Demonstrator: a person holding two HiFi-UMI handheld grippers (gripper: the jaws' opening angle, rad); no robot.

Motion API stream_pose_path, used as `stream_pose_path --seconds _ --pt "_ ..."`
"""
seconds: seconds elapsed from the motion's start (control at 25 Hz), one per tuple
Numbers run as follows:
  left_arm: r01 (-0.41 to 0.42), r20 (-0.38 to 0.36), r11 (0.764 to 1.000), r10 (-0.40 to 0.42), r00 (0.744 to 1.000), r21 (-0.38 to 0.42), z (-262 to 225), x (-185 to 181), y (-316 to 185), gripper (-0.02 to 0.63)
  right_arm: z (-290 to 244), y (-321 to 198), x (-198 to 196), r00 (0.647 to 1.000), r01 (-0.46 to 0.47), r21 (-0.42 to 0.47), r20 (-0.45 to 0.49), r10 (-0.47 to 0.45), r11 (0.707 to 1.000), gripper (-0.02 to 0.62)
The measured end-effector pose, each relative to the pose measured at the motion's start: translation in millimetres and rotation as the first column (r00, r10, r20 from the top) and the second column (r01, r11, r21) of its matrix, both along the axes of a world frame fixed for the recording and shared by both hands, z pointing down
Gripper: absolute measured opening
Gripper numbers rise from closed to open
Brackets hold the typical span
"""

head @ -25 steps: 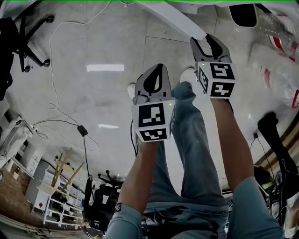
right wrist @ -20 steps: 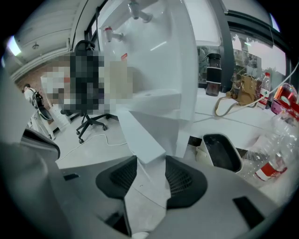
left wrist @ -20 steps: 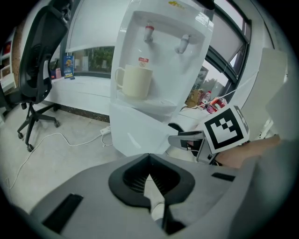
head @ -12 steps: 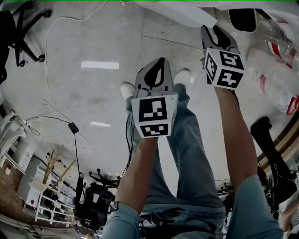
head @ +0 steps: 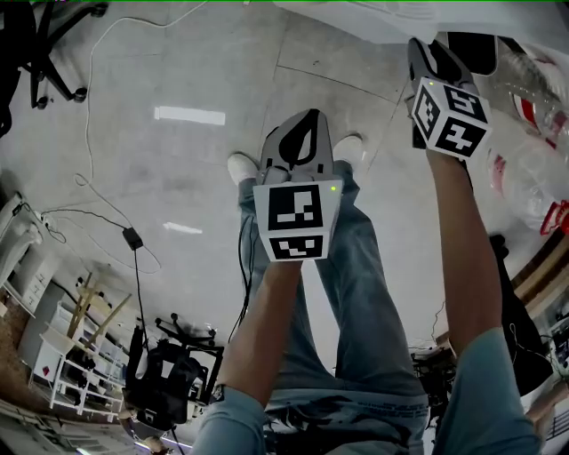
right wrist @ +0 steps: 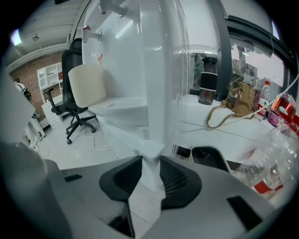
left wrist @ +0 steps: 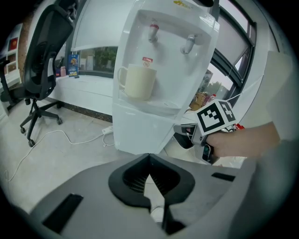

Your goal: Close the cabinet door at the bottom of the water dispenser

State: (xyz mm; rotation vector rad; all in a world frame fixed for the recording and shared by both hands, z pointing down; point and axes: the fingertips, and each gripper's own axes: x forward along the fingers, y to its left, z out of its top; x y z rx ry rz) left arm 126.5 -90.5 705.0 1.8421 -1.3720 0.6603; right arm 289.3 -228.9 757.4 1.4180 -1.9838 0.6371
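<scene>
The white water dispenser (left wrist: 163,70) stands ahead with a cream cup (left wrist: 138,81) on its tray. Its lower cabinet (left wrist: 135,126) is white. In the right gripper view the cabinet door (right wrist: 150,150) shows edge-on as a thin white panel running down into my right gripper (right wrist: 148,164). Its jaws are closing, with the door's edge between the pads and touching both. The head view has this gripper (head: 425,49) at the top right, beside the dispenser's base (head: 356,13). My left gripper (head: 302,124) hangs shut and empty over the floor, its tips (left wrist: 149,156) meeting.
A black office chair (left wrist: 42,60) and a white cable (left wrist: 60,137) with a power strip (left wrist: 108,130) lie left of the dispenser. Crumpled plastic bottles (right wrist: 275,154) and a black bin (right wrist: 210,156) sit on its right. The person's legs (head: 356,267) stand below the grippers.
My right gripper has moved up and right in the head view, to the dispenser's base, and its jaws have narrowed. The left gripper has stayed about where it was.
</scene>
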Motion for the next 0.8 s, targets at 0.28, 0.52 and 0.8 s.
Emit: stream_pose_path --seconds 0.28,0.52,0.8 --pt "0.014 0.0 1.0 -0.014 1.0 -0.002 -1.9 -0.6 5.8 0.008 0.4 -12.0 4.3 1.0 0.003 0.006 -0.029 -0.003 1.0 0.127" --pt "0.026 -0.002 1.0 -0.026 1.0 0.001 -7.1 -5.7 4.7 0.008 -1.0 -19.6 6.2 0.998 -0.019 -0.015 -0.061 0.018 1.0 0.105" --pt "0.017 0.001 1.0 -0.017 1.0 -0.004 -9.9 -7.5 10.0 0.008 -1.3 -23.0 12.3 0.996 -0.046 -0.009 -0.071 0.045 0.999 0.075"
